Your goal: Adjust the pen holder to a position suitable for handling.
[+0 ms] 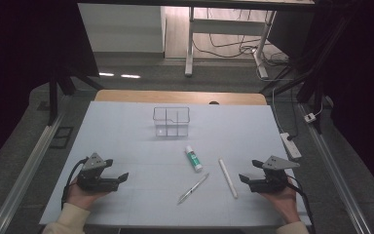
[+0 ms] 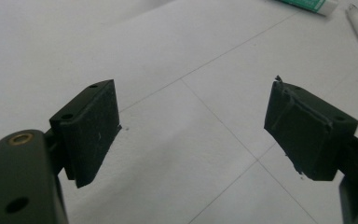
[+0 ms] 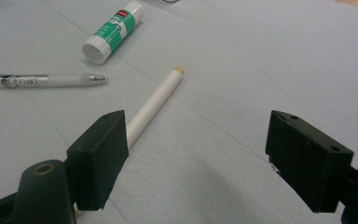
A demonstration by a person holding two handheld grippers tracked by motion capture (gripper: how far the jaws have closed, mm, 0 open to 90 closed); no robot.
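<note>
While both rest low on the table, left hand-held gripper (image 1: 119, 178) gaping empty, right hand-held gripper (image 1: 247, 172) likewise.

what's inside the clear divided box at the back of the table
Nothing that can be seen: through the clear organizer's walls only the white table shows. The glue stick, pen and white stick lie outside it.

A pale sheet with faint grid lines covers the tabletop (image 1: 126, 131). On it stand a clear divided container (image 1: 171, 121) toward the far side, and nearer, a green-and-white glue stick (image 1: 193, 158), a white stick (image 1: 227, 177) and a clear pen (image 1: 193, 188), all apart.
</note>
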